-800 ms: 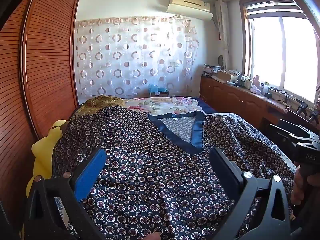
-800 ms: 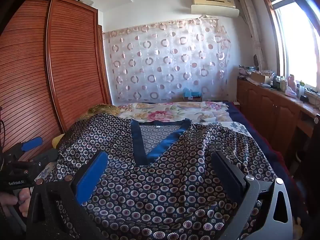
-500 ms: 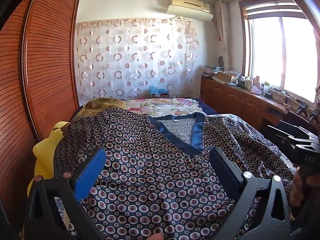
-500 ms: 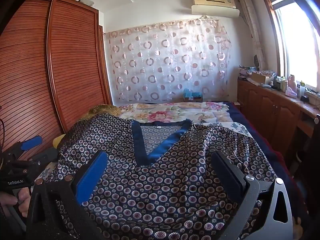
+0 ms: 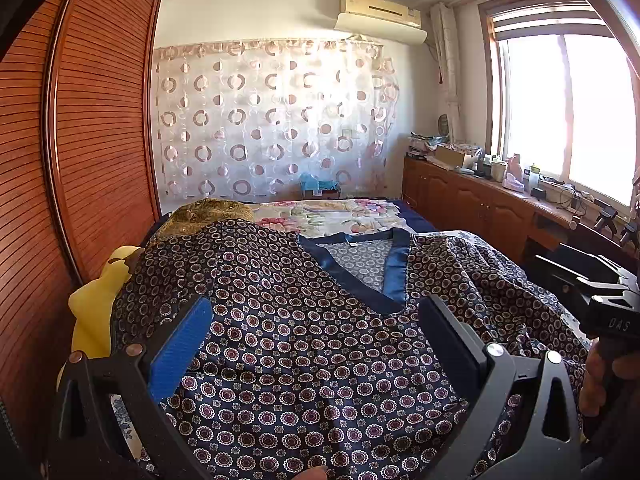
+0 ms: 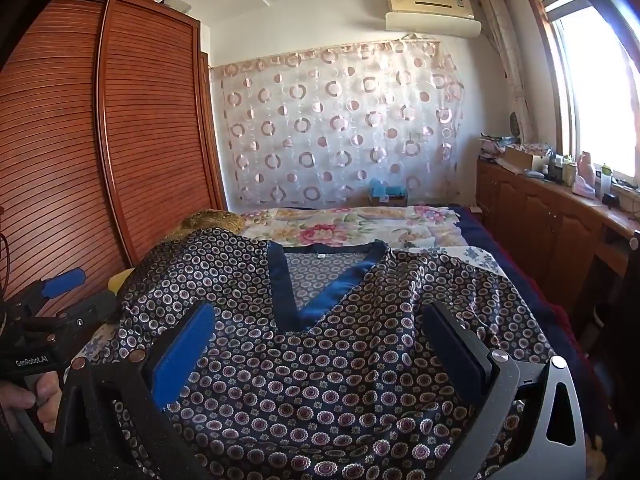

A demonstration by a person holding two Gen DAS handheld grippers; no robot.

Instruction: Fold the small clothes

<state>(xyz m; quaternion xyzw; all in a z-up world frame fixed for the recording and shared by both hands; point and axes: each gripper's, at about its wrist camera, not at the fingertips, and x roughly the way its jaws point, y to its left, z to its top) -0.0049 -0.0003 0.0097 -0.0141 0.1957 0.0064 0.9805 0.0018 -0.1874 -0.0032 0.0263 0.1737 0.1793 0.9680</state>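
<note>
A dark navy top with a circle print [image 5: 304, 344] lies spread on the bed, front up, its blue satin V-neck collar [image 5: 394, 272] toward the far end. It also shows in the right wrist view [image 6: 320, 368], with the collar [image 6: 320, 304] at the middle. My left gripper [image 5: 312, 344] is open and empty, held over the top's lower left part. My right gripper [image 6: 316, 344] is open and empty over the lower right part. Each gripper shows at the edge of the other's view: the right one [image 5: 600, 304], the left one [image 6: 52, 312].
A floral bedspread [image 5: 332, 216] covers the far bed, with a gold cushion [image 5: 208, 212] and a yellow plush toy [image 5: 96, 308] at the left. A slatted wooden wardrobe [image 6: 100, 140] stands close on the left. A wooden cabinet [image 6: 560, 216] with clutter runs under the window.
Both gripper views have crept slightly forward and up over the top. The jaws stay open and the garment has not moved.
</note>
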